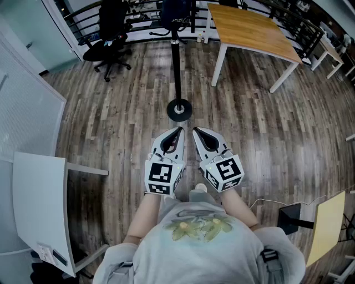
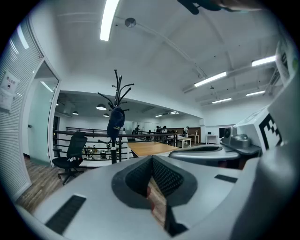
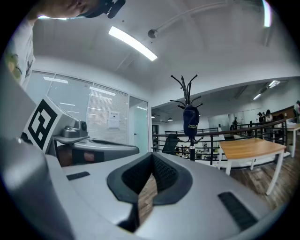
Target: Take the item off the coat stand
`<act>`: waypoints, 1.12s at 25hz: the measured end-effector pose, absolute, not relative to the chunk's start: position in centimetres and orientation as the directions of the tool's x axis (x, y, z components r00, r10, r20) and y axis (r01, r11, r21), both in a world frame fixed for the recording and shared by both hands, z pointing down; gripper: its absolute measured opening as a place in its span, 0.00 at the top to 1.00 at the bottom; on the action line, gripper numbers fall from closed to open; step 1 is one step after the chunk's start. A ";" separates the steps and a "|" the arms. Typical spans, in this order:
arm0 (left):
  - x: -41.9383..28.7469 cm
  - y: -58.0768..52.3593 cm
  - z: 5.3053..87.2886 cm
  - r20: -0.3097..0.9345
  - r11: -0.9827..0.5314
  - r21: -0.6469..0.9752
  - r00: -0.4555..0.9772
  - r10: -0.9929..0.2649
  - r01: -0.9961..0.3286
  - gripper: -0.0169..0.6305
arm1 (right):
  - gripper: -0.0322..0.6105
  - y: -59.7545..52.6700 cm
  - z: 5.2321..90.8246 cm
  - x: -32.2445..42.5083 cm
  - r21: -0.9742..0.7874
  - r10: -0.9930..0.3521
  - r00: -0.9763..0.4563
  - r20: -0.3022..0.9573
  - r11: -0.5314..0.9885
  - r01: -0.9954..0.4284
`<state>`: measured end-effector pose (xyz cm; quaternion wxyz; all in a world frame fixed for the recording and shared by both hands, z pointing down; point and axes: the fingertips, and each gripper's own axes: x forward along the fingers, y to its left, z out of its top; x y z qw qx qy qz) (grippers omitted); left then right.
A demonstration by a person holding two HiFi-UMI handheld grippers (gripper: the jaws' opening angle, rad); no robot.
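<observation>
A black coat stand [image 1: 176,61] rises from a round base [image 1: 179,109] on the wood floor ahead of me. A dark blue cap [image 2: 115,121] hangs on its upper hooks, also seen as the cap [image 3: 190,118] in the right gripper view and from above as the cap [image 1: 177,12]. My left gripper [image 1: 178,131] and right gripper [image 1: 195,131] are held side by side just short of the base, both shut with nothing between the jaws. The cap is well ahead of both grippers.
A wooden table [image 1: 252,29] with white legs stands to the right of the stand. A black office chair [image 1: 108,34] is at the left by a railing [image 1: 138,25]. A white desk [image 1: 39,205] is near my left, and a black lamp base [image 1: 293,218] lies at my right.
</observation>
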<state>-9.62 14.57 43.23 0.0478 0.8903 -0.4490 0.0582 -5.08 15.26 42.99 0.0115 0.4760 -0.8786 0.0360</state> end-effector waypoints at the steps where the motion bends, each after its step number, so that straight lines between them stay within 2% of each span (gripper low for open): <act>1: -9.3 14.4 43.3 0.146 -0.592 0.030 0.589 -0.795 -0.806 0.95 | 0.94 15.1 42.9 -4.8 -0.053 -0.835 -0.548 0.048 0.545 -0.837; 19: -2.8 12.7 44.2 0.156 -0.525 0.016 0.521 -0.839 -0.851 0.95 | 0.94 13.1 43.9 3.0 -0.081 -0.801 -0.598 0.023 0.595 -0.800; 28: -2.3 10.7 44.1 0.160 -0.472 0.018 0.469 -0.869 -0.881 0.95 | 0.94 10.2 43.9 4.7 -0.108 -0.776 -0.630 0.024 0.624 -0.774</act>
